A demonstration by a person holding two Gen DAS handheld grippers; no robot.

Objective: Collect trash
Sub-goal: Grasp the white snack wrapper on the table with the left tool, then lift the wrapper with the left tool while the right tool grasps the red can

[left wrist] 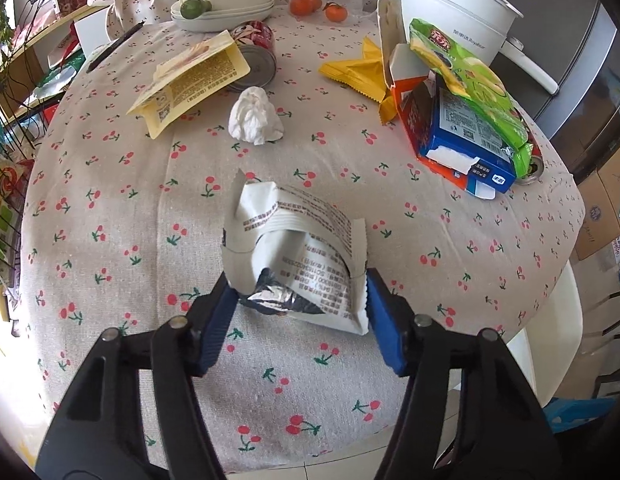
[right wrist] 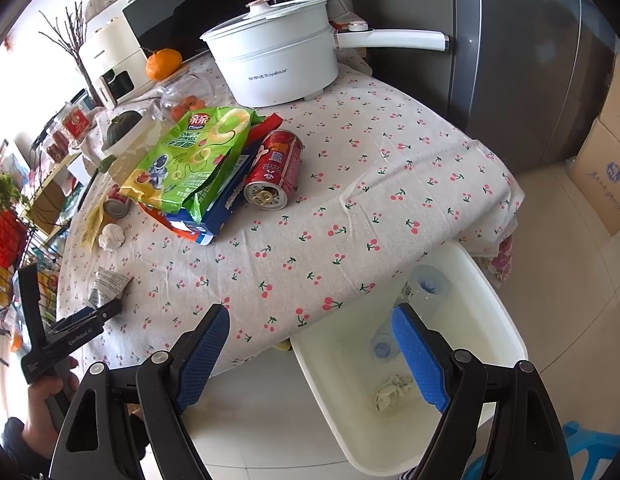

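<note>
A white snack wrapper (left wrist: 302,240) with a torn foil end lies on the cherry-print tablecloth (left wrist: 130,200). My left gripper (left wrist: 298,284) has its blue pads pressed against the wrapper's two side edges, and the wrapper bulges up between them. In the right wrist view the same left gripper (right wrist: 106,308) sits at the wrapper (right wrist: 110,282) near the table's left edge, with a hand under it. My right gripper (right wrist: 310,312) stands open with nothing in it, above the table's edge and a white bin (right wrist: 489,300) on the floor.
More trash lies farther back: a crumpled tissue (left wrist: 256,116), a yellow pouch (left wrist: 190,84), a yellow wrapper (left wrist: 357,72), a green snack bag (left wrist: 469,80) on a blue and orange box (left wrist: 457,140), and red cans (right wrist: 274,168). A white pot (right wrist: 274,64) and bowls stand behind. The bin holds plastic bottles and a paper ball.
</note>
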